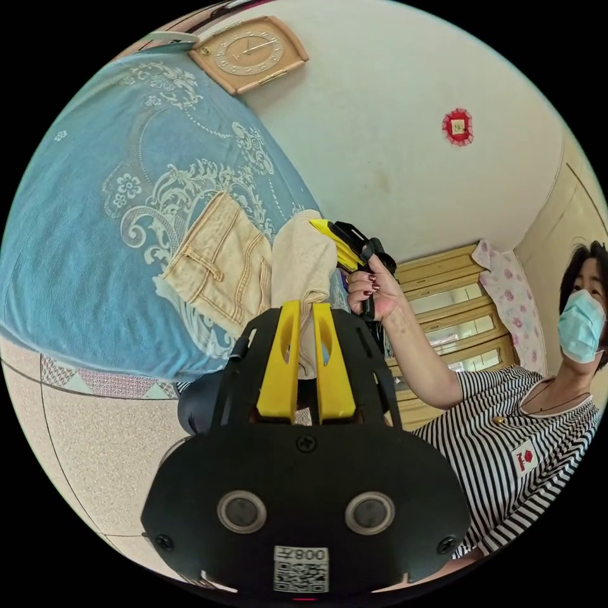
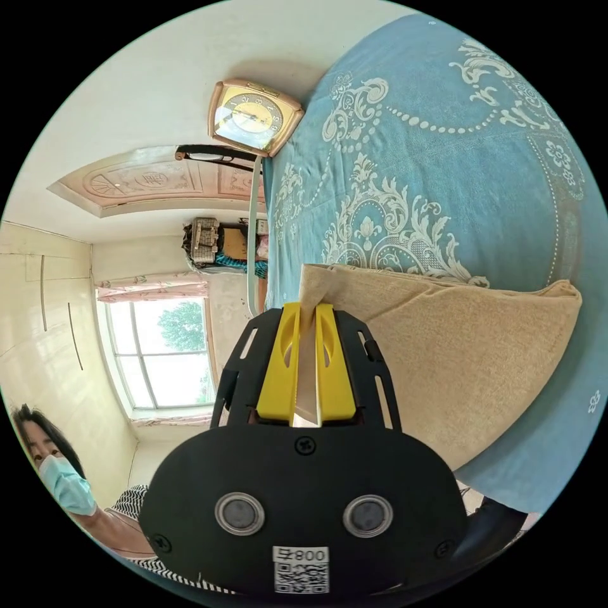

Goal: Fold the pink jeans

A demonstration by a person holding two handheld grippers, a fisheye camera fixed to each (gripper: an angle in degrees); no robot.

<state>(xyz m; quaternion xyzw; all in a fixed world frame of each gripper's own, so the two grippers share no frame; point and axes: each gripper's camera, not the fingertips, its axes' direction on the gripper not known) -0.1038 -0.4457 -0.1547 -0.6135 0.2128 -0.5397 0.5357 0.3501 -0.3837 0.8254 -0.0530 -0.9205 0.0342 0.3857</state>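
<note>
Blue patterned bedspread point(image 2: 443, 158), wall clock point(image 2: 253, 117), bright window point(image 2: 158, 354)

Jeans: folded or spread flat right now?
Partly folded: both grippers lift one end of the jeans off the bedspread, waistband lying flat.

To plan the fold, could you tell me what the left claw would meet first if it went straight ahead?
Already shut on the jeans, the left claw would push further into them; beyond, probably the blue bedspread, though depth is unclear.

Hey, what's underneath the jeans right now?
The jeans' waist end lies on a blue patterned bedspread; both grippers, left and right, lift the other end. Whatever lies beneath the bedspread is hidden.
</note>
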